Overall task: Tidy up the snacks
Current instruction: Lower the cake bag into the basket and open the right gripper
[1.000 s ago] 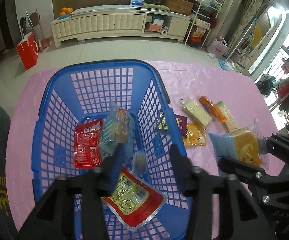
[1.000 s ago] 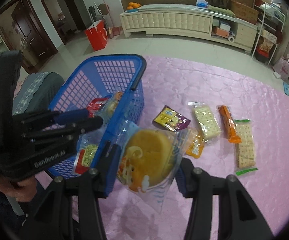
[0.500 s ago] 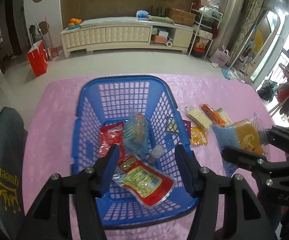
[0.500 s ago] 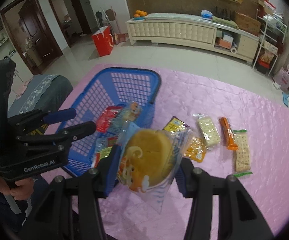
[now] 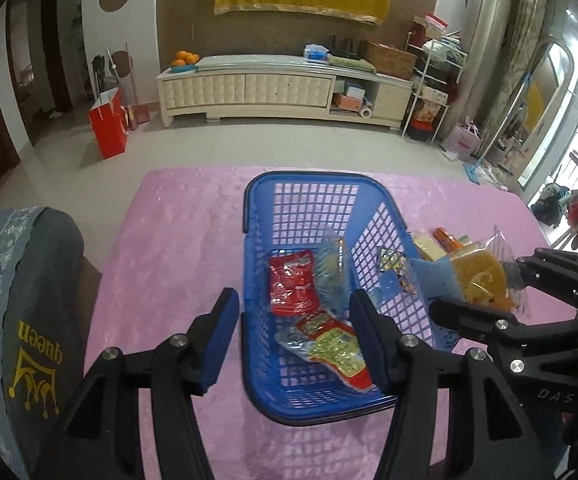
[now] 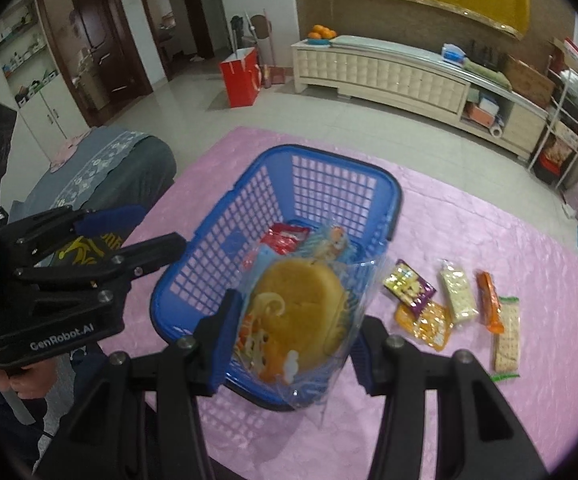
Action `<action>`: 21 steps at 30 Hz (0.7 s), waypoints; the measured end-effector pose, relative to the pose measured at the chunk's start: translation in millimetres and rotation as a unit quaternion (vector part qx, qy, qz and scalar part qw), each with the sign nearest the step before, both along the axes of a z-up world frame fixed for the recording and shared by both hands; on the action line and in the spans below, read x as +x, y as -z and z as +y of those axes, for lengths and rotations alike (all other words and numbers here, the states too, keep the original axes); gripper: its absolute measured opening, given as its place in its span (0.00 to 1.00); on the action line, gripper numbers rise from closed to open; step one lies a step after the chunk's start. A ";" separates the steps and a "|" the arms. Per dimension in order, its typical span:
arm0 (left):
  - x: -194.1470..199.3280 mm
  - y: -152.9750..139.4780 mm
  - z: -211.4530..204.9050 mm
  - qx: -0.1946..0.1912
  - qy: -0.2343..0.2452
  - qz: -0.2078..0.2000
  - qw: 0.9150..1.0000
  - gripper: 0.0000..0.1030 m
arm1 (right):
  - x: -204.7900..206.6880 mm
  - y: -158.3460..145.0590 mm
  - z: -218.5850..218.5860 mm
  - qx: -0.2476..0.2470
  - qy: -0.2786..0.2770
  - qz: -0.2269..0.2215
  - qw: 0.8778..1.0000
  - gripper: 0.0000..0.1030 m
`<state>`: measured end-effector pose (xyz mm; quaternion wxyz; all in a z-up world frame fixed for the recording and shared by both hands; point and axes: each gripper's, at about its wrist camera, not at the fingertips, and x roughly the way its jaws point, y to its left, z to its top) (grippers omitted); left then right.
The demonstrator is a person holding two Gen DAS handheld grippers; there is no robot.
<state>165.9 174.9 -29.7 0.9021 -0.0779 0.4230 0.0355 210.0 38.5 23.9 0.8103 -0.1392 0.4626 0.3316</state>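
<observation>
Pink-covered surface [image 6: 469,216] carrying a blue basket [image 6: 353,168], snack packets inside, seemingly three. Right gripper [image 6: 289,328] clamped on a bagged round bun [image 6: 301,316], held above the basket's near right corner. Left gripper [image 5: 293,320] empty, fingers parted, hovering at the basket's near left. Loose packets [image 6: 455,296] lying right of the basket.

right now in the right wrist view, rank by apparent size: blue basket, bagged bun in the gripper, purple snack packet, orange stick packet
1. blue basket
2. bagged bun, though it looms because it is nearest the camera
3./4. purple snack packet and orange stick packet: too alike to rank
</observation>
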 end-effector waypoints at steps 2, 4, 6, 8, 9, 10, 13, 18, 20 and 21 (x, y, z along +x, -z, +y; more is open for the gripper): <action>0.6 3.0 5.7 -0.002 -0.005 0.002 1.000 0.53 | 2.9 3.1 8.1 -0.003 -0.006 0.002 1.000 0.53; 1.8 5.9 9.4 -0.005 -0.006 0.004 1.000 0.53 | 4.1 5.3 12.6 -0.007 -0.010 0.002 1.000 0.53; 3.7 8.4 10.9 -0.006 -0.008 0.006 1.000 0.53 | 6.9 7.9 18.3 -0.011 -0.013 0.002 1.000 0.53; 6.7 12.1 13.9 -0.004 -0.013 0.010 1.000 0.53 | 13.2 12.2 22.8 -0.015 -0.014 0.005 1.000 0.53; 8.7 13.9 15.0 -0.004 -0.015 0.011 1.000 0.53 | 15.5 13.8 24.7 -0.017 -0.014 0.006 1.000 0.53; 10.8 16.3 17.0 -0.006 -0.015 0.014 1.000 0.53 | 18.8 16.1 26.8 -0.019 -0.013 0.007 1.000 0.53; 16.5 22.5 19.5 -0.009 -0.016 0.018 1.000 0.53 | 31.8 24.5 29.4 -0.026 -0.008 0.013 1.000 0.53; 26.7 31.7 22.7 -0.010 -0.013 0.028 0.999 0.53 | 45.6 32.8 34.2 -0.044 -0.002 0.008 0.999 0.53; 33.2 35.5 23.6 -0.005 -0.013 0.033 0.999 0.53 | 50.0 35.1 34.4 -0.047 -0.002 0.004 0.999 0.53; 35.4 36.5 23.2 -0.005 -0.014 0.034 0.999 0.53 | 52.9 36.9 35.2 -0.050 -0.003 0.002 0.999 0.53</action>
